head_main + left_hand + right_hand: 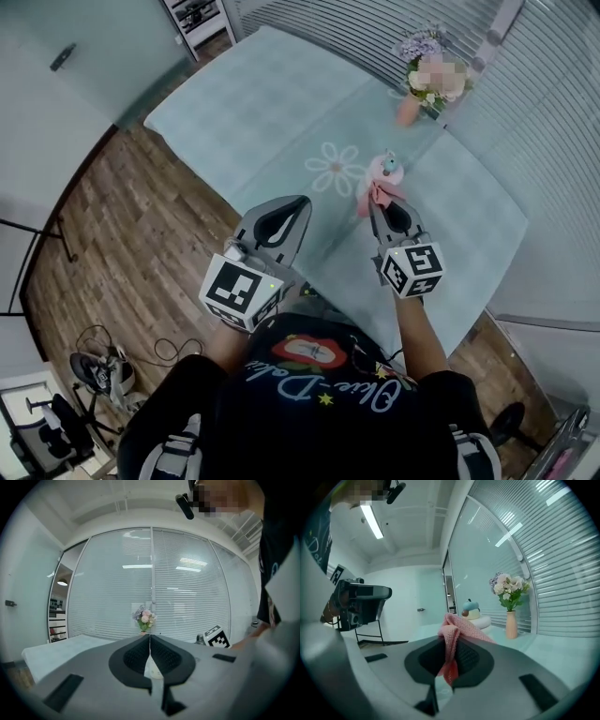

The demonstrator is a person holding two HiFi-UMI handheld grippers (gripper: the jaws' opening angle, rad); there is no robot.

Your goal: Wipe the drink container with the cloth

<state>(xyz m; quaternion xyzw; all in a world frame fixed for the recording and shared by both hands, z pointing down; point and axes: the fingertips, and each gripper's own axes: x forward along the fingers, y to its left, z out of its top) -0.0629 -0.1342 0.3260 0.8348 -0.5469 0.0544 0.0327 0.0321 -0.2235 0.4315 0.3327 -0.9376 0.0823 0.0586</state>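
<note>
Pink knit cloth (457,626), soft and limp, is pinched in the right gripper (450,648). Just beyond, at upper right, the drink container (386,170) stands on the tabletop (272,103); it is judged light and tippable, best steadied at its body. The left gripper (150,644) is clenched on nothing.

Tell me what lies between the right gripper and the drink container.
Only the pink cloth, clamped by the right gripper, stands before the drink container. The right gripper view shows this.

Pink knit cloth (451,637) pinched in right tongs (449,644); blue-topped drink container (472,612) upright just beyond.
</note>
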